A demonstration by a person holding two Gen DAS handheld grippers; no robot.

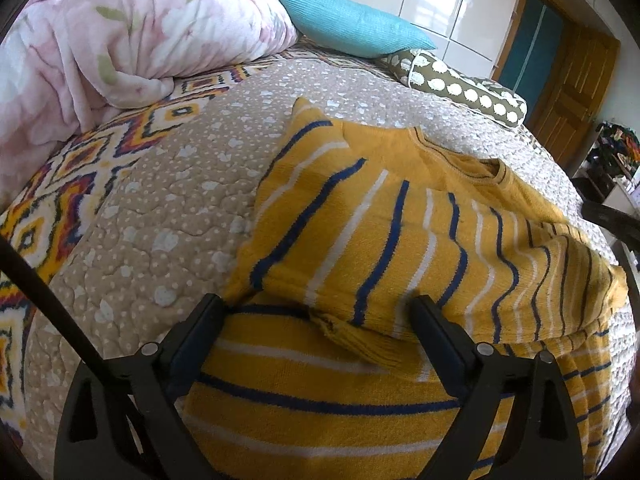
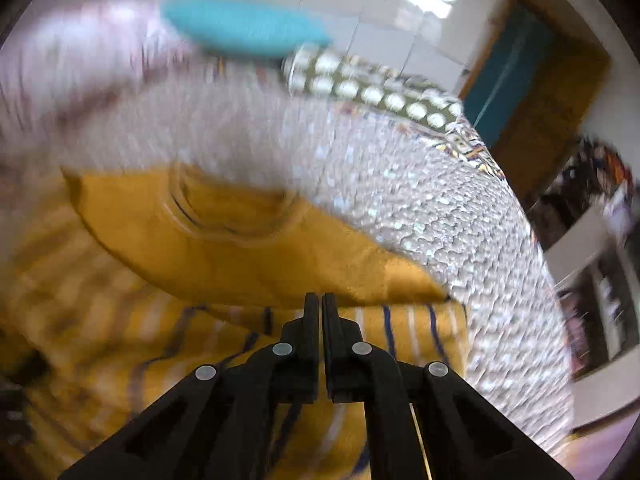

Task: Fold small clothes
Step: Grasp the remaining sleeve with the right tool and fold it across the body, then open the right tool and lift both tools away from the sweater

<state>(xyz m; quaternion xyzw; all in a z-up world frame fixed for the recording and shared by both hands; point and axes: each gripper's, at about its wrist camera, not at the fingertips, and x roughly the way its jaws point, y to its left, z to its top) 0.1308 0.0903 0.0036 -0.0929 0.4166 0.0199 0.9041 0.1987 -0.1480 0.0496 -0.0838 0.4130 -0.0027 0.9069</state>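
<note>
- Left tongs (image 1: 318,306): angled steeply down over the near part of the sweater, jaws spread wide, nothing gripped; two black fingers (image 1: 434,326) straddling a folded sleeve cuff without pressing on it.
- Right tongs (image 2: 321,305): pointed down toward the sweater's right side, jaws brought together tip to tip; no cloth seen pinched between them; right wrist view smeared by blur.
- Sweater (image 1: 360,232): one, mustard yellow with navy and white stripes, lying on the bed; plain yellow neck end farthest from the tongs, both sleeves folded in across the chest, hem end nearest the left tongs.
- Collar (image 2: 228,208): one, round, ribbed, turned toward the head of the bed.
- Bed (image 1: 160,200): one, covered by a beige quilt with white spots and a border of multicoloured diamonds; sweater slightly right of centre in the left wrist view.
- Blanket (image 1: 120,32): one, pink floral, bunched at the far left of the bed, well apart from the sweater.
- Turquoise pillow (image 1: 352,24): one, at the head of the bed.
- Bolster (image 1: 460,84): one, olive with white dots, just beside the turquoise pillow.
- Wooden door (image 1: 576,92): one, beyond the bed on the right.
- Thin dark cord (image 1: 52,304): one, crossing the lower left of the left wrist view.
</note>
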